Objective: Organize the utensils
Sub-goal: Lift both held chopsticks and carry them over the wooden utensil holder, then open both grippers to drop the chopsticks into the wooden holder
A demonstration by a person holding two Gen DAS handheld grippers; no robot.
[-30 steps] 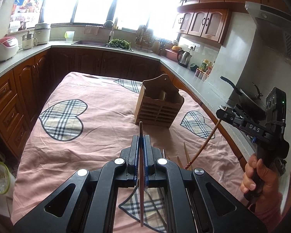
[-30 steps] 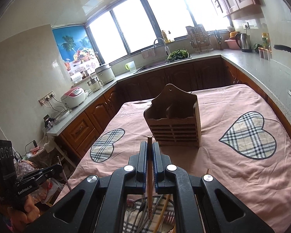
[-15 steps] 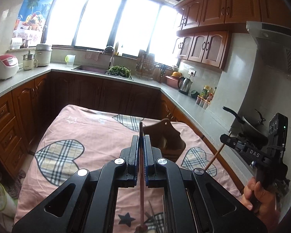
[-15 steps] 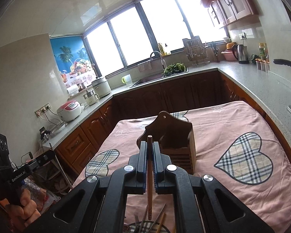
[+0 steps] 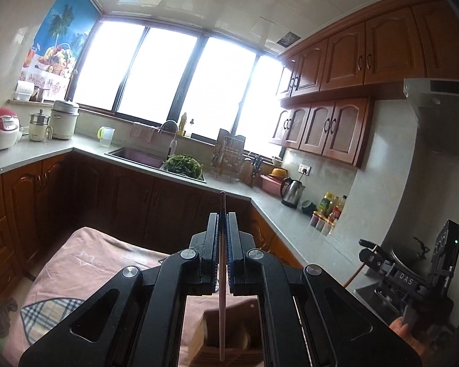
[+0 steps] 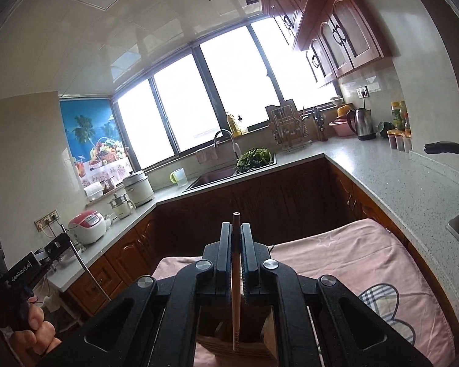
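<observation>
Each claw is clamped on one chopstick, left claw (image 5: pixel 222 238) on a thin chopstick (image 5: pixel 222 312), right claw (image 6: pixel 236 244) on a wooden chopstick (image 6: pixel 236 305), tips hanging toward six o'clock above the wooden holder (image 6: pixel 229 344), presumably for dropping in.

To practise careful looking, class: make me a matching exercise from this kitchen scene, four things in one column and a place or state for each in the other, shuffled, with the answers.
Things:
1. wooden chopstick
2. leafy greens
3. electric kettle
4. rice cooker

Places or states:
A. on the counter at the far left
B. clamped in the right tool
C. at the sink's edge
D. on the counter under the wall cabinets

Pairs: 1-B, 2-C, 3-D, 4-A
</observation>
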